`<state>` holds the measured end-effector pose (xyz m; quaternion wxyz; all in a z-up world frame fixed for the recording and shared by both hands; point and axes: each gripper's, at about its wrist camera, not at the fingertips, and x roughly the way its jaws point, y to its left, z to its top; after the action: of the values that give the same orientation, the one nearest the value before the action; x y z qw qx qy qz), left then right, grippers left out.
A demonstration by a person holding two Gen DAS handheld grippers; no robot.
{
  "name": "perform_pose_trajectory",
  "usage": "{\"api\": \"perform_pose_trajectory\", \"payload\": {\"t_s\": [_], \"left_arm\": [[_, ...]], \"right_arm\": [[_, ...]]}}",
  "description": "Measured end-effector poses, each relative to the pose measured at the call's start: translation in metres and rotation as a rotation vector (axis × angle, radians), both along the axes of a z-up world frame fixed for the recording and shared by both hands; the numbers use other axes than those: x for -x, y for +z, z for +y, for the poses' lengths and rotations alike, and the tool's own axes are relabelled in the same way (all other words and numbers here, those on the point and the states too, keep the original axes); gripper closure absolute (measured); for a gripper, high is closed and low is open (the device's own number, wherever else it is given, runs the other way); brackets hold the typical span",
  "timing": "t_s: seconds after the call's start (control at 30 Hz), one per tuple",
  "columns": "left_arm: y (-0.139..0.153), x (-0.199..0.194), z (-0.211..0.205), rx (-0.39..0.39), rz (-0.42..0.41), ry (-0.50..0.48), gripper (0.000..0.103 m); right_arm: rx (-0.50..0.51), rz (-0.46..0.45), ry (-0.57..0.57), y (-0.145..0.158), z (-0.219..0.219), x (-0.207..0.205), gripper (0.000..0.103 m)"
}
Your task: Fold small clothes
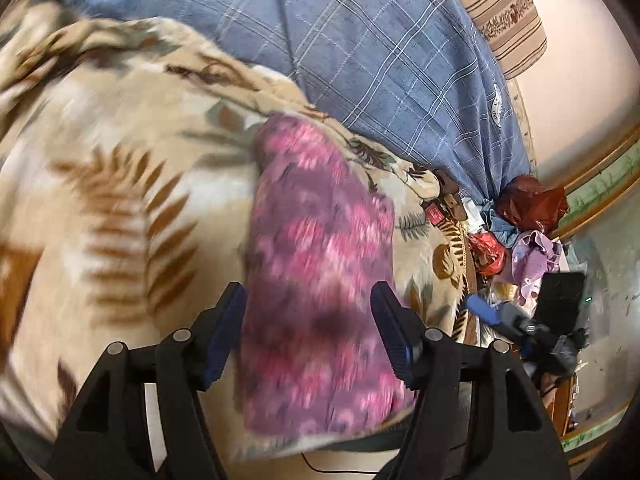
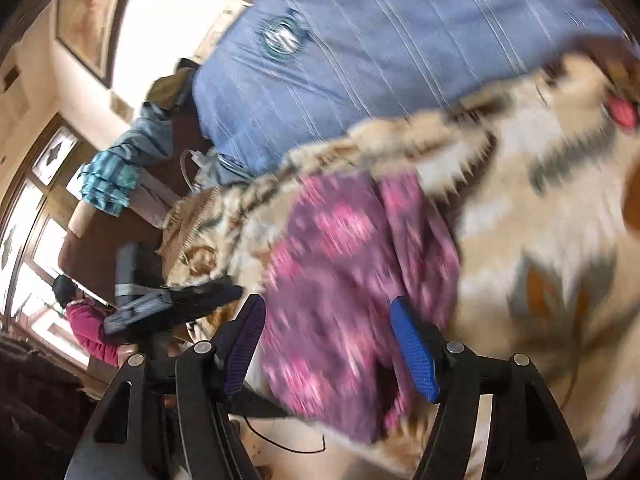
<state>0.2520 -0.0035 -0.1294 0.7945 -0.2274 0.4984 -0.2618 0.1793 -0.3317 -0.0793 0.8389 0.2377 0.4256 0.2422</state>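
A folded pink-and-purple patterned garment [image 1: 320, 248] lies flat on a beige blanket with brown fern leaves [image 1: 120, 160]. Just above its near end, my left gripper [image 1: 308, 296] stands open, its blue pads apart on either side and not pressing the cloth. In the right wrist view the same garment [image 2: 340, 248] lies on the blanket [image 2: 540, 200], one layer lapped over another. My right gripper [image 2: 328, 308] is open over its near part, and nothing is clamped between its pads. Both views are blurred.
A blue checked sheet [image 1: 380, 60] covers the bed beyond the blanket, with a striped pillow [image 1: 496, 12] by the wall. Loose clothes and bags [image 1: 528, 240] pile at the bed's right edge. A person in pink [image 2: 88, 320] sits by a window [image 2: 32, 220].
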Motion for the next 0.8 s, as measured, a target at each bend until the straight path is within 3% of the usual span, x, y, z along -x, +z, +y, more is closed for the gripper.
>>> {"api": "perform_pose_trajectory", "payload": {"t_s": [0.13, 0.23, 0.27, 0.33, 0.37, 0.4, 0.43, 0.5, 0.6, 0.7, 0.77, 0.8], "left_arm": [[-0.017, -0.033, -0.007, 0.036, 0.043, -0.005, 0.039], [-0.041, -0.038, -0.009, 0.094, 0.066, -0.010, 0.039], [-0.055, -0.038, -0.009, 0.111, 0.110, -0.002, 0.039], [-0.064, -0.039, -0.011, 0.131, 0.161, -0.008, 0.039], [-0.065, -0.041, -0.013, 0.137, 0.166, -0.013, 0.039], [-0.065, -0.044, -0.015, 0.130, 0.168, -0.012, 0.039], [-0.062, -0.046, -0.018, 0.123, 0.165, -0.012, 0.039], [-0.056, -0.044, -0.020, 0.104, 0.133, -0.011, 0.039], [-0.047, -0.036, -0.019, 0.077, 0.083, -0.007, 0.039], [-0.054, -0.038, -0.022, 0.041, 0.085, -0.006, 0.039], [-0.063, -0.042, -0.026, -0.003, 0.104, -0.002, 0.039], [-0.066, -0.043, -0.028, -0.012, 0.111, -0.001, 0.039]], "right_arm": [[-0.004, 0.029, 0.102, -0.010, 0.026, -0.057, 0.042], [0.006, 0.112, 0.127, -0.052, 0.028, -0.095, 0.058], [0.008, 0.136, 0.126, -0.063, 0.027, -0.100, 0.063], [0.012, 0.162, 0.131, -0.088, 0.027, -0.105, 0.063], [0.011, 0.180, 0.135, -0.098, 0.027, -0.106, 0.069], [0.006, 0.194, 0.138, -0.106, 0.031, -0.107, 0.087], [0.019, 0.201, 0.149, -0.110, 0.034, -0.106, 0.092], [0.063, 0.186, 0.135, -0.100, 0.036, -0.103, 0.094], [0.063, 0.103, 0.098, -0.053, 0.022, -0.082, 0.095], [0.176, 0.021, 0.045, -0.023, 0.015, -0.066, 0.095], [0.239, 0.073, 0.017, -0.047, 0.013, -0.075, 0.095], [0.235, 0.138, 0.008, -0.074, 0.009, -0.084, 0.094]]}}
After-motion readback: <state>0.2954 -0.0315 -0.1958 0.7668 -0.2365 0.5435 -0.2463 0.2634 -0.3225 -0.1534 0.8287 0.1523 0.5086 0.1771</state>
